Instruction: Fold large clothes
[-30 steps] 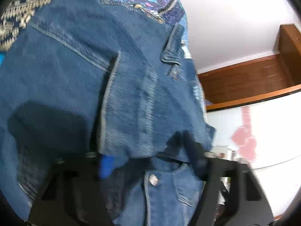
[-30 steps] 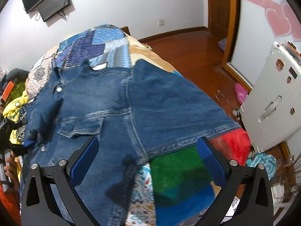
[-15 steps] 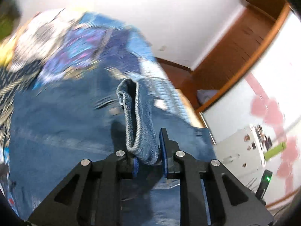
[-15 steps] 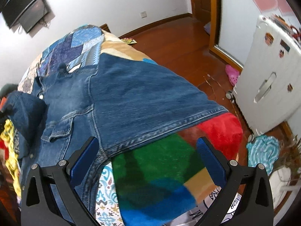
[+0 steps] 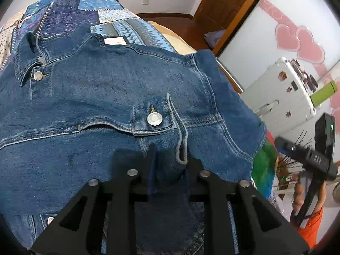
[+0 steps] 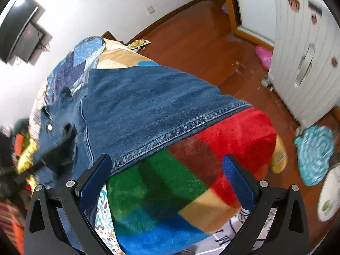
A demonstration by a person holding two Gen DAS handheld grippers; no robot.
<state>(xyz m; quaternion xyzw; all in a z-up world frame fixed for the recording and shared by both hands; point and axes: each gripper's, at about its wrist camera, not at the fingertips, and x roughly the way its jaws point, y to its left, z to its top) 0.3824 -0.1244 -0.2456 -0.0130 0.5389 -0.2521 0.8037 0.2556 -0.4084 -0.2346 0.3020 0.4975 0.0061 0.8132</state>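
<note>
A blue denim jacket (image 5: 110, 97) lies spread on a bed, front up with metal buttons showing. My left gripper (image 5: 167, 165) is shut on a fold of the jacket's sleeve cuff and holds it low over the jacket's chest pocket. In the right wrist view the jacket (image 6: 144, 106) covers the far part of the bed, its stitched hem running across above my right gripper (image 6: 167, 180). That gripper is open and empty, its blue pads just in front of the hem. The left gripper (image 6: 53, 148) shows there at the left, over the denim.
A multicoloured fleece blanket (image 6: 187, 180) covers the bed's near end, and a blue patchwork quilt (image 5: 85, 10) its far end. A white cabinet (image 6: 306, 48) stands to the right on the wooden floor (image 6: 191, 40). A pile of clothes (image 6: 21, 148) lies at the left.
My left gripper has carried the sleeve across and down onto the jacket's front. My right gripper has drawn back towards the bed's near end, staying open.
</note>
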